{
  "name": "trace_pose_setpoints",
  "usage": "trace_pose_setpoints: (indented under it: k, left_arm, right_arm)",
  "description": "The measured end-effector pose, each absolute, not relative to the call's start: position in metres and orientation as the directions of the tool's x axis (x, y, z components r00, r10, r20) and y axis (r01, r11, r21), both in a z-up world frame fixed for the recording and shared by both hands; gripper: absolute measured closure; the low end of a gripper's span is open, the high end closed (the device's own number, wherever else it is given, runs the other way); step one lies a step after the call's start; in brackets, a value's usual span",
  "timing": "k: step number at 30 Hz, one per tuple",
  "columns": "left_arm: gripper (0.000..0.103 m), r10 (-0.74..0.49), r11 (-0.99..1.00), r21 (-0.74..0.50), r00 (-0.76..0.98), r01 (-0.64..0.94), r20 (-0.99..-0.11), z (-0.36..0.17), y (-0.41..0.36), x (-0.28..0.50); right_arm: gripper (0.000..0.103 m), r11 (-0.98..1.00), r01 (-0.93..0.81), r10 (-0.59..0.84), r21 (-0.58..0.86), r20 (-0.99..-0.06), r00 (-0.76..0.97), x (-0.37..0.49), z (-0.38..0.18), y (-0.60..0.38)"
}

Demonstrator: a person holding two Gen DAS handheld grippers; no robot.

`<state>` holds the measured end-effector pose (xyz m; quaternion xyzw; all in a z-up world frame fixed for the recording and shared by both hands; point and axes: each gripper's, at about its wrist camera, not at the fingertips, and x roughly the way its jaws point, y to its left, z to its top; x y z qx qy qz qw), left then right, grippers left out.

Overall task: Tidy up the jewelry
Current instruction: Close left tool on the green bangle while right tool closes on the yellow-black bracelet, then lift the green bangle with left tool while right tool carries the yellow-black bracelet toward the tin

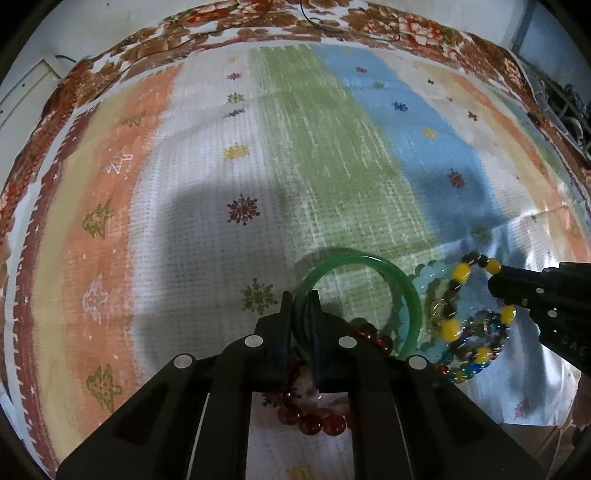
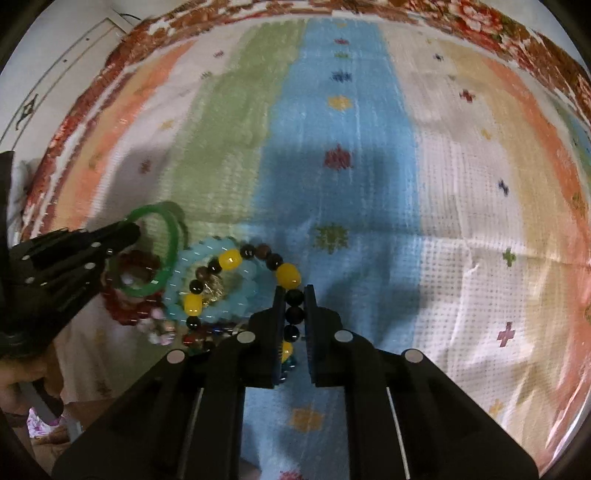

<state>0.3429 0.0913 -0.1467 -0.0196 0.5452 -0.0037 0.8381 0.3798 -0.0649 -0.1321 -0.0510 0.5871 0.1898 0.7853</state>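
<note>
A green bangle (image 1: pixel 406 291) lies on the striped cloth, and my left gripper (image 1: pixel 300 295) is shut on its near-left rim. Beside it sit a pale blue bead bracelet (image 1: pixel 428 275), a dark red bead bracelet (image 1: pixel 317 422) and a bracelet of yellow and dark beads (image 1: pixel 460 273). My right gripper (image 2: pixel 295 295) is shut on the yellow and dark bead bracelet (image 2: pixel 231 259), with dark beads between its fingers. In the right wrist view the left gripper (image 2: pixel 127 230) comes in from the left over the green bangle (image 2: pixel 171 236). The right gripper (image 1: pixel 496 282) enters the left wrist view from the right.
The jewelry pile also holds multicoloured small-bead bracelets (image 1: pixel 484 332) and pinkish beads (image 2: pixel 157 334). A striped patterned cloth (image 2: pixel 351 147) covers the surface, with a floral border (image 1: pixel 258 26) at the far edge. A hand (image 2: pixel 22 380) shows at the lower left of the right wrist view.
</note>
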Motion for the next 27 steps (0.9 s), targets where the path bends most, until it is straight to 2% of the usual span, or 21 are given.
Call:
trace_pose_setpoints:
  k: [13, 22, 27]
  left_arm:
    - [0.095, -0.070, 0.997, -0.083, 0.459, -0.006, -0.886, -0.115, 0.088, 0.334]
    - [0.095, -0.119, 0.990, -0.143, 0.534, -0.004, -0.837, -0.072, 0.090, 0.320]
    - [0.095, -0.113, 0.991, -0.136, 0.528, -0.004, -0.842, -0.071, 0.091, 0.313]
  right_arm:
    - [0.092, 0.914, -0.390, 0.250, 0.115, -0.916, 0.315, 0.368, -0.092, -0.059]
    - [0.092, 0.893, -0.436, 0.299, 0.110, -0.870, 0.392, 0.349, -0.046, -0.048]
    - [0.092, 0.895, -0.430, 0.307, 0.119, -0.863, 0.400, 0.343, -0.038, -0.050]
